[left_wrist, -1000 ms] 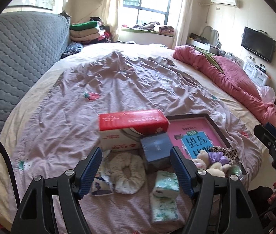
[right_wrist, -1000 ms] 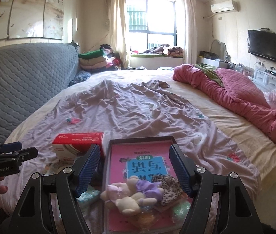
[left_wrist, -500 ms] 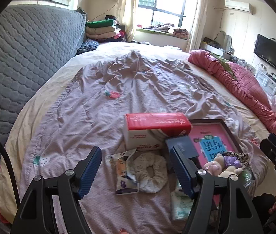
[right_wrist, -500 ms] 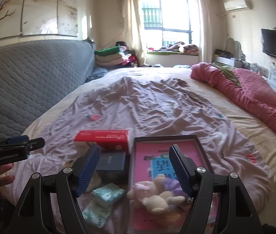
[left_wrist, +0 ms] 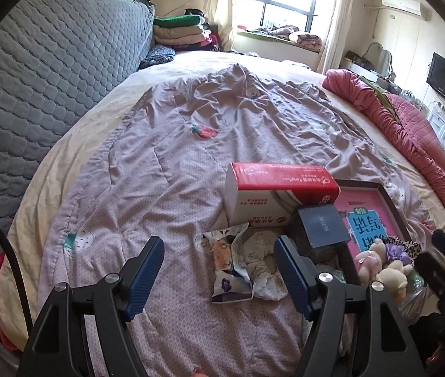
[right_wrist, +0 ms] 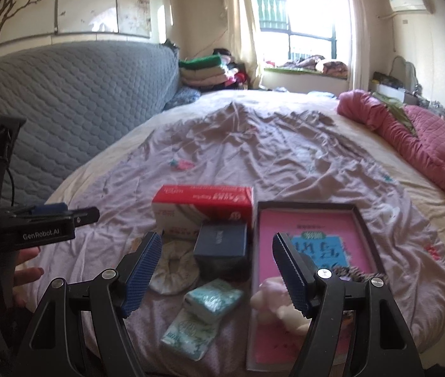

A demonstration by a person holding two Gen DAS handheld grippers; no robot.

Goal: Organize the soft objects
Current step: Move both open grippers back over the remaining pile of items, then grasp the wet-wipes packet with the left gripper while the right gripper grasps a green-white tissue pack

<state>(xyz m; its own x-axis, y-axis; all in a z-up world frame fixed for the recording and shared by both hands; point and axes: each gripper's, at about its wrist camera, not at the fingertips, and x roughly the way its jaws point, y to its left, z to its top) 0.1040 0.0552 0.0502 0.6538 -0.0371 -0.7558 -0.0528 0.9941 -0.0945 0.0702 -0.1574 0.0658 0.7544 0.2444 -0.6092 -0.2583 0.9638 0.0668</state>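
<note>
In the tray (right_wrist: 365, 229) only plush toys (left_wrist: 386, 270) so far; scrunchie (right_wrist: 173, 270) and tissue packs (right_wrist: 213, 298) wait on the bed (left_wrist: 165, 163), both grippers' fingers wide, empty.

"GenRobot.AI" stands in white on the black left gripper body (right_wrist: 44, 231) at the right wrist view's left edge. Print on the red tissue box (left_wrist: 280, 196) and the pink book (left_wrist: 368, 220) is too distorted to read.

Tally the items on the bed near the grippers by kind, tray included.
Tissue box: 1
Dark blue box: 1
Tissue packs: 2
Scrunchie: 1
Snack wrapper: 1
Tray: 1
Plush toys in the tray, overlapping, cannot count
Total: 7 plus plush
</note>
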